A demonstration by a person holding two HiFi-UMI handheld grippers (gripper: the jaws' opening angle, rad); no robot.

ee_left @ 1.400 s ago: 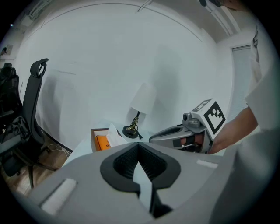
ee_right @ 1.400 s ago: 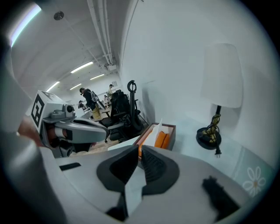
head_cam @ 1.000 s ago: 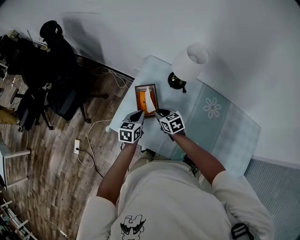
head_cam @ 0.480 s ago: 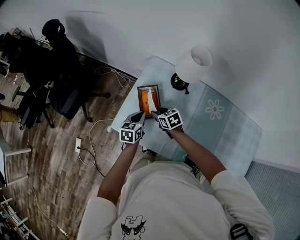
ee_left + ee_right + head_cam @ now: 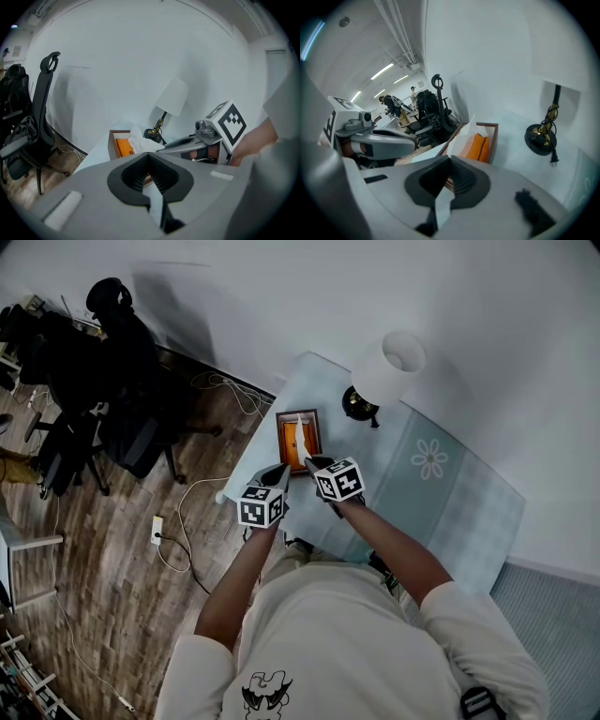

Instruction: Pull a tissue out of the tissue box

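On the near-left corner of the table [image 5: 450, 493], covered w/ a pale blue cloth, sits the tissue box [image 5: 285, 440]: a dark wooden frame w/ an orange inside. One white tissue [image 5: 300, 434] stands up out of it and leans toward me. From the head view I see both tools side by side at the box's near edge, each w/ its marker cube facing up. My right gripper [image 5: 312, 464] has its jaws closed together. In the right gripper view the tips meet right at the tissue's lower corner, which looks pinched between them. My left gripper [image 5: 278, 471] hovers just beside the box's near-left corner. Its jaws are pressed together w/ nothing between them, and it isn't touching the tissue. Behind the box, a lamp [image 5: 389, 365] w/ a white shade and a dark round base stands on the cloth. Off to the left, on the wood floor, is a black office chair [image 5: 122, 381].
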